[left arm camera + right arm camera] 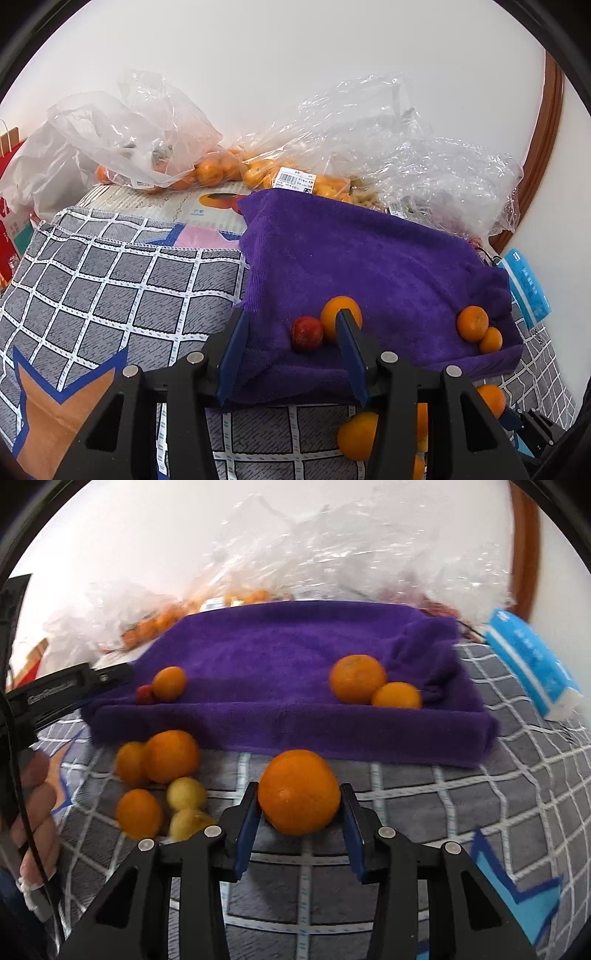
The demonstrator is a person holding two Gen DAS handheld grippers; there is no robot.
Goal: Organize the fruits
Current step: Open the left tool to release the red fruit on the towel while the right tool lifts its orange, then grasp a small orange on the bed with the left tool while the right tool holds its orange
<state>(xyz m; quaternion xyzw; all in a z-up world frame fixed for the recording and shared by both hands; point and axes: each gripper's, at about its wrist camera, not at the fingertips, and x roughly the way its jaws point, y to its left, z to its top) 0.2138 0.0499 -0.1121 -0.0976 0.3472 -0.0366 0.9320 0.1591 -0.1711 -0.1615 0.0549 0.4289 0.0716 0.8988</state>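
A purple towel [369, 258] [277, 646] lies folded on a grey checked cloth [110, 288] [480, 794]. My left gripper [292, 314] hangs open over the towel's near left part. A small red fruit [306, 332] [144, 694] and an orange [338, 312] [170, 683] rest just beyond its tips, untouched. Two more oranges [472, 323] [357, 679] sit together at the towel's right end. My right gripper [299, 790] is shut on a large orange [299, 797], in front of the towel's front fold.
Several loose oranges [171, 755] and yellow fruits [186, 794] lie on the checked cloth, left of the right gripper. Clear plastic bags of oranges [207, 170] pile up along the back wall. A blue packet [524, 288] [532, 664] lies at the right. A hand [37, 786] shows at the left edge.
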